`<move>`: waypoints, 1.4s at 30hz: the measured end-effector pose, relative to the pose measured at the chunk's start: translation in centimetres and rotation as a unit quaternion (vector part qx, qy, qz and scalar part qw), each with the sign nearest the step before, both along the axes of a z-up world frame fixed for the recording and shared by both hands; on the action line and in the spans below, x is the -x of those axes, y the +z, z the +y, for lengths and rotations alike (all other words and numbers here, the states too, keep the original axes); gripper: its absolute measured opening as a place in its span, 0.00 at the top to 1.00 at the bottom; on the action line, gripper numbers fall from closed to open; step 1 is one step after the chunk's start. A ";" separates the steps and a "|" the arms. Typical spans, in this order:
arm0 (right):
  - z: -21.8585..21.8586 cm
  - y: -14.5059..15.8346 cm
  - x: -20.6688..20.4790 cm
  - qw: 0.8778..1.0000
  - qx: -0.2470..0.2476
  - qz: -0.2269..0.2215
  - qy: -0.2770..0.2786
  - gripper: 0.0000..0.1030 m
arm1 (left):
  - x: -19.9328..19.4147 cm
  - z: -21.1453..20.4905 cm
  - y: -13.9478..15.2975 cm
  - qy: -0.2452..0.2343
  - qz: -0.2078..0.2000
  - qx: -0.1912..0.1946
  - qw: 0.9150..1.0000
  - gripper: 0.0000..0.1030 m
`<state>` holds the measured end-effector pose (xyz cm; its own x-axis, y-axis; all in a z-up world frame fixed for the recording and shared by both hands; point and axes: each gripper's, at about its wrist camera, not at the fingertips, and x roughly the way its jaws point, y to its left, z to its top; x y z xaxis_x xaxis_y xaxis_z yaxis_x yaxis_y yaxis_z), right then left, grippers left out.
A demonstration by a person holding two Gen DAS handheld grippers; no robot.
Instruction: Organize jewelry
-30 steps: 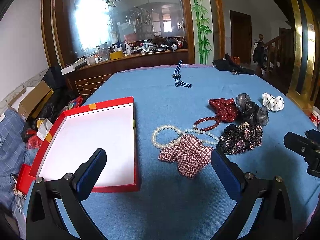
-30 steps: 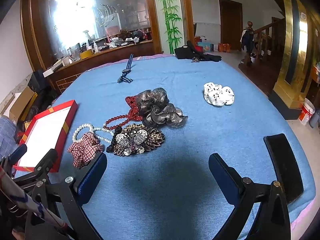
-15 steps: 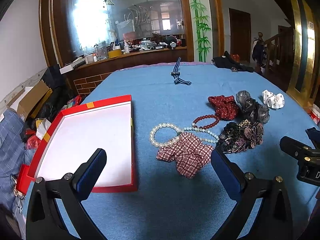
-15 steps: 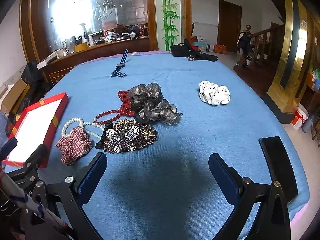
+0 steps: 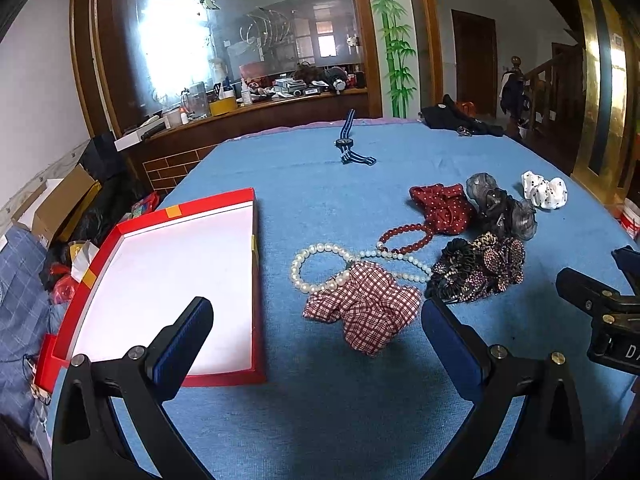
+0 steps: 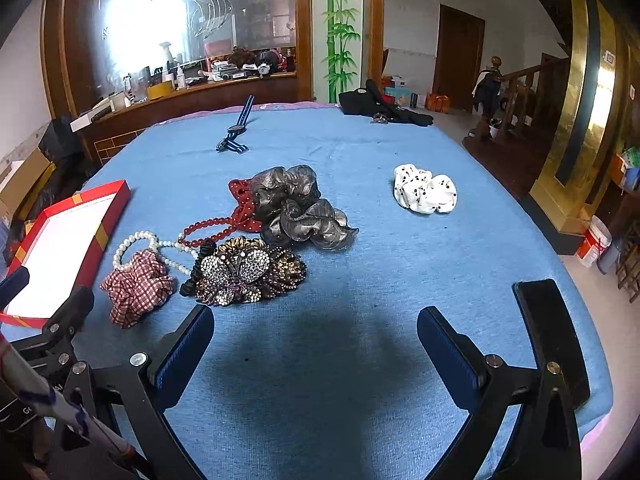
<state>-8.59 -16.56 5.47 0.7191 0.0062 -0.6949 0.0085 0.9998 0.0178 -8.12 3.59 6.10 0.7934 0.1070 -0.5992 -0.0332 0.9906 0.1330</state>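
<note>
A red tray with a white floor [image 5: 168, 276] lies at the table's left; it also shows in the right wrist view [image 6: 60, 232]. To its right lie a red checked scrunchie [image 5: 364, 312], a pearl necklace [image 5: 316, 252], a red bead bracelet [image 5: 404, 236], a rhinestone hair piece [image 5: 480, 268], a red dotted bow [image 5: 440, 208], a grey scrunchie [image 5: 500, 208] and a white dotted scrunchie [image 5: 544, 192]. My left gripper [image 5: 316, 344] is open and empty, just before the checked scrunchie. My right gripper [image 6: 316, 344] is open and empty, above bare cloth in front of the hair piece [image 6: 244, 272].
A blue cloth covers the round table [image 5: 340, 420]. A striped watch [image 5: 352, 148] lies at the far middle, a black cloth [image 5: 460, 120] at the far edge. A black phone [image 6: 552, 336] lies at the near right edge. Boxes and bags [image 5: 64, 208] sit left of the table.
Both grippers have drawn back a little and risen, so the jewelry sits slightly farther off. Both stay open. Nothing on the table has moved.
</note>
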 end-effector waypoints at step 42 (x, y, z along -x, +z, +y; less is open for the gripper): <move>-5.0 0.4 -2.2 0.987 -0.158 0.035 0.006 0.05 | -7.5 -0.4 -4.6 -0.117 0.193 0.094 0.970 0.87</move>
